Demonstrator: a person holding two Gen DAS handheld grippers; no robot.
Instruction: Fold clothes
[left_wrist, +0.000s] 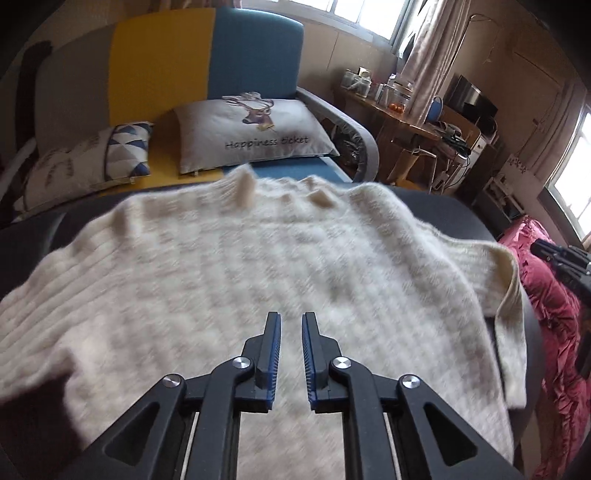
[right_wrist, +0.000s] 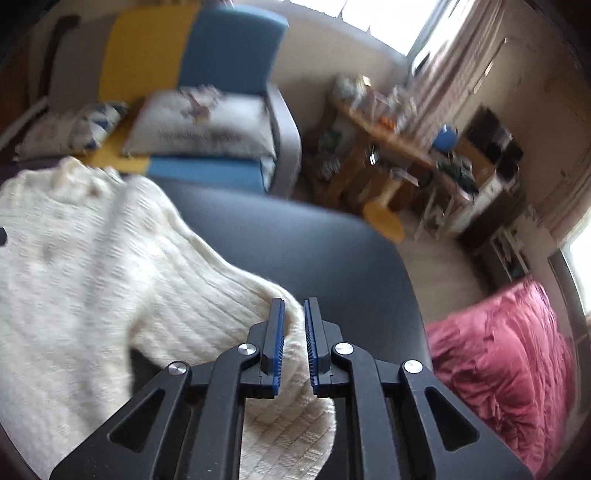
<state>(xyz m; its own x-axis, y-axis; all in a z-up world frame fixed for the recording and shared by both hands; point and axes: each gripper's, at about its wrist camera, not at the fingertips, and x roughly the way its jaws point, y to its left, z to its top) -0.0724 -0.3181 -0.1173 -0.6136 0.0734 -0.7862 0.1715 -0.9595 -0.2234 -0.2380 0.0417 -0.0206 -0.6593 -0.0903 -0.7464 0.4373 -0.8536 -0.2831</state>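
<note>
Daylight only, from windows (left_wrist: 369, 18) behind curtain (left_wrist: 428, 55); panes blown out white. Room below windows dim, warm-toned. Left wrist view: sweater (left_wrist: 258, 258) smeared by motion blur, pillow (left_wrist: 255, 129) beyond it sharp, print legible. Right wrist view: blur throughout, desk (right_wrist: 388, 147) under windows worst. Heavy fisheye bend, black vignette at corners. Soft shadow at sweater's near-left edge.

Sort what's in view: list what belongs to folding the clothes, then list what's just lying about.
Part of the job: cream sweater, dark table, left gripper, right gripper.

Lying about: deer cushion, triangle-pattern cushion, sofa, pink quilt, cluttered wooden desk.
</note>
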